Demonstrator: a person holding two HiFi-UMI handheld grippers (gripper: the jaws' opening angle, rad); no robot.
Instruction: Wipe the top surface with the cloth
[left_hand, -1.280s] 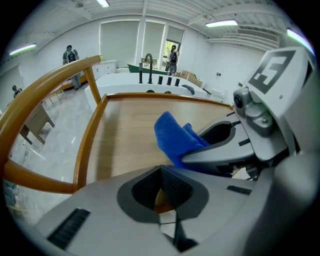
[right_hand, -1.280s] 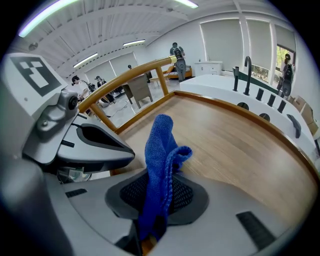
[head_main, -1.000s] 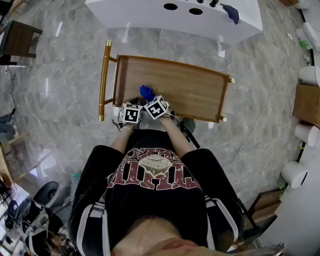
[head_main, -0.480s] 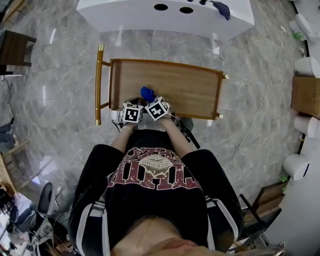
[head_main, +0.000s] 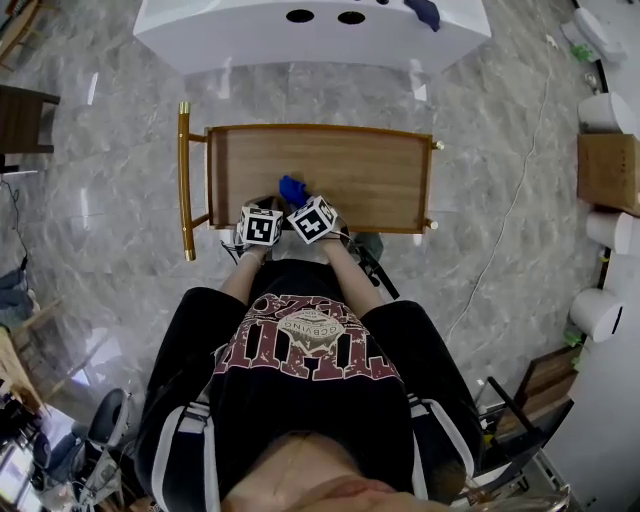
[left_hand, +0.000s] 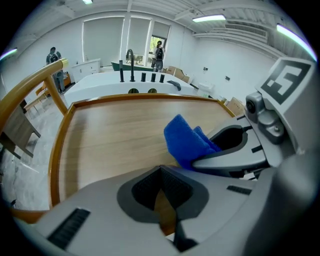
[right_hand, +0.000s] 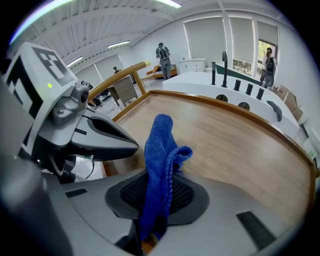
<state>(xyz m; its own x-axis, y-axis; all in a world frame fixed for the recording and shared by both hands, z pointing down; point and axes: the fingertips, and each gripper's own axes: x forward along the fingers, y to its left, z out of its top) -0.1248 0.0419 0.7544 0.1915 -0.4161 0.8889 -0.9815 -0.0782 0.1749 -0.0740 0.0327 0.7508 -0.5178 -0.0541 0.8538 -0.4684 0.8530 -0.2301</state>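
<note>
Blue cloth (right_hand: 159, 145), just one, pinched by right gripper (right_hand: 157, 200), left gripper (left_hand: 161, 186) pressed together, one wooden top (head_main: 360, 170)

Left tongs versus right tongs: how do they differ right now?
The right tongs are clamped on the blue cloth, which stands up out of them. The left tongs are shut on nothing. The left tongs sit nearer the end with the gold handle, while the right tongs sit nearer the middle. Both are closed, side by side at the near edge of the wooden top, and point across it.
</note>
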